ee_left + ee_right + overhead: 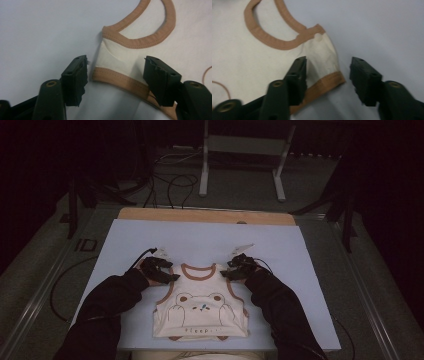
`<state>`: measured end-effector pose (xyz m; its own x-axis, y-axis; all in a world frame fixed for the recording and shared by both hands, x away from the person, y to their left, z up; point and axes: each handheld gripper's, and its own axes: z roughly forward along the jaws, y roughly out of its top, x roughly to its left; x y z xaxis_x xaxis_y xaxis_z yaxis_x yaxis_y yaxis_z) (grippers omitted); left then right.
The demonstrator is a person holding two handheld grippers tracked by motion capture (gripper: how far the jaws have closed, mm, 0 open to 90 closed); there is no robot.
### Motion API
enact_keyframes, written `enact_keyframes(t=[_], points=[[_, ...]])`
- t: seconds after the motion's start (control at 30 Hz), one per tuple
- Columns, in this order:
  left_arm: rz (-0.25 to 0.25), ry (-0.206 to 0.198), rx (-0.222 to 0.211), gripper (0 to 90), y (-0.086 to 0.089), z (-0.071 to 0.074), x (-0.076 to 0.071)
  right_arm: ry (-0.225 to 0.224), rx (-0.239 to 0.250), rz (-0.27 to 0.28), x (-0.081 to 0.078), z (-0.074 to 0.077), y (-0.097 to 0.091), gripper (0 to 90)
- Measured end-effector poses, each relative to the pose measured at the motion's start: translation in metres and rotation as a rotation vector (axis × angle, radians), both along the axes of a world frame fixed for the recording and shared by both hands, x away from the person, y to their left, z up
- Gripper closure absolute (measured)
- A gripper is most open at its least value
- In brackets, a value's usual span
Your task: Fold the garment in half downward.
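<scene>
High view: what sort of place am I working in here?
Probably a recording or lab rig, not a home: a table under a pale sheet, black curtains around it, cables on the floor, and a metal stand behind. A small bear-print vest lies on the sheet.

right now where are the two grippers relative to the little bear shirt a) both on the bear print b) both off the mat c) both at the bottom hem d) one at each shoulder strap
d: the left gripper sits at one shoulder strap of the shirt and the right gripper at the other, each with open jaws straddling a strap's edge near the brown neckline.
</scene>
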<state>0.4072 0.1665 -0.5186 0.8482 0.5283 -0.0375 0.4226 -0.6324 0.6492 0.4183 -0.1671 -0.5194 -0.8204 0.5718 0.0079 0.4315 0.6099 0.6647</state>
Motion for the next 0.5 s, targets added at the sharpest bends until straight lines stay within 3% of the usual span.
enact_keyframes(t=[0.5], points=[[0.035,0.015,0.000,57.8,-0.0062,0.0015,-0.0018,0.020,-0.026,0.046,-0.0055,0.0040,0.0071,75.4]])
